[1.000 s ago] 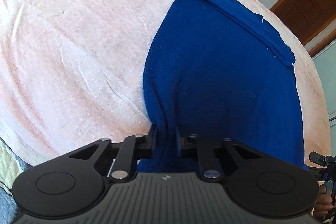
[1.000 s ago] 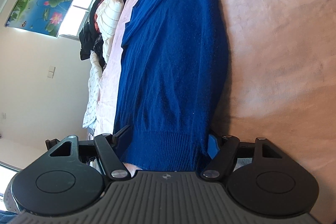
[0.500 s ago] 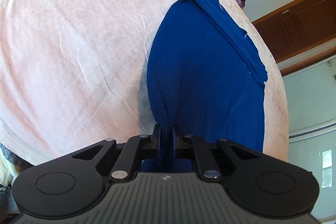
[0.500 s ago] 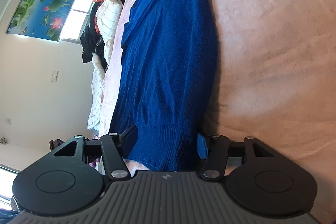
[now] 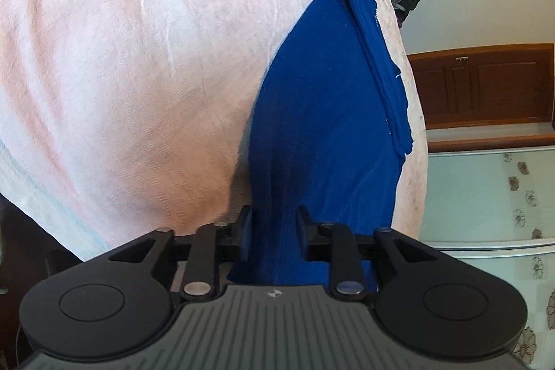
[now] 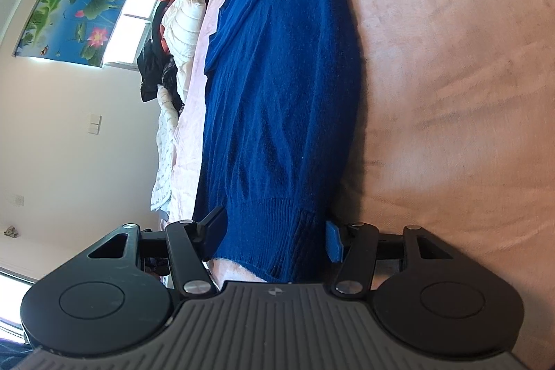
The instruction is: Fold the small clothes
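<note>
A blue knit sweater [image 5: 322,127] lies lengthwise on the pink bed cover [image 5: 138,58], folded narrow with a sleeve along its far edge. My left gripper [image 5: 274,231] has its jaws partly apart, with the sweater's near hem bunched between them. In the right wrist view the same sweater [image 6: 277,85] stretches away from me, its ribbed hem between the wide-open jaws of my right gripper [image 6: 274,234], which stand clear of the cloth on both sides.
Piles of clothes [image 6: 166,58] and a white quilt [image 6: 184,23] lie at the far end of the bed. A wooden door [image 5: 485,85] and glass cabinet panels [image 5: 485,196] stand to the right. A window [image 6: 135,23] and lotus picture [image 6: 73,13] are on the wall.
My left gripper's jaws have spread apart from their tight pinch on the hem, and the view has tilted. My right gripper stays open around the ribbed hem, hardly moved.
</note>
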`<state>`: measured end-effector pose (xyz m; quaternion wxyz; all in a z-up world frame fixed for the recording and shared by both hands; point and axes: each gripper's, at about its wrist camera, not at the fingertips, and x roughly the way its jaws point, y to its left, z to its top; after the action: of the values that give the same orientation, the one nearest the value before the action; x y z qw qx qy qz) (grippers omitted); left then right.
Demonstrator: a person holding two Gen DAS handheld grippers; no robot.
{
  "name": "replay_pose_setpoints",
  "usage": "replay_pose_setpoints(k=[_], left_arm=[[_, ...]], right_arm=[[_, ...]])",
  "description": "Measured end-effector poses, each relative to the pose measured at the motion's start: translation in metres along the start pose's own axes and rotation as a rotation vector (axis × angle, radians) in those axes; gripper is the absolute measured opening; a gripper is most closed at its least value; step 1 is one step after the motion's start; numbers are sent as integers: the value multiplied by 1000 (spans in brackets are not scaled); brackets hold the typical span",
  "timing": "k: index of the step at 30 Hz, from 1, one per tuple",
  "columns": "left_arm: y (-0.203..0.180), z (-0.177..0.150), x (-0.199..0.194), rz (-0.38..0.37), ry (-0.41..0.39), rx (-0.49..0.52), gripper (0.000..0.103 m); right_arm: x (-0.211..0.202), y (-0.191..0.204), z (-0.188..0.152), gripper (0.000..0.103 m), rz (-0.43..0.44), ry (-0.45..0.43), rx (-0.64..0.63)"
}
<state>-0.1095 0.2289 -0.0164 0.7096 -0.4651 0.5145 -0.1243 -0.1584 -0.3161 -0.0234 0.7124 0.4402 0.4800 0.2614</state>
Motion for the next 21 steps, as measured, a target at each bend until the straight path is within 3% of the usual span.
replay_pose_setpoints(k=[1, 2, 7, 12, 13, 16, 21], left_arm=[[0, 0, 0, 0, -9, -2, 57], [0, -1, 0, 18, -22, -2, 69], [-6, -1, 3, 37, -29, 38, 68], [-11, -2, 8, 7, -27, 57, 68], [-12, -1, 9, 18, -32, 60, 60], [-11, 3, 15, 73, -23, 63, 20], [-9, 2, 14, 100, -25, 84, 12]], right_arm=[[1, 0, -1, 63, 0, 0, 0], [1, 0, -1, 63, 1, 0, 0], [0, 1, -3, 64, 1, 4, -3], [0, 2, -2, 64, 5, 7, 3], [0, 2, -2, 64, 5, 7, 3], [1, 2, -1, 64, 4, 8, 17], [-3, -9, 0, 61, 70, 2, 115]])
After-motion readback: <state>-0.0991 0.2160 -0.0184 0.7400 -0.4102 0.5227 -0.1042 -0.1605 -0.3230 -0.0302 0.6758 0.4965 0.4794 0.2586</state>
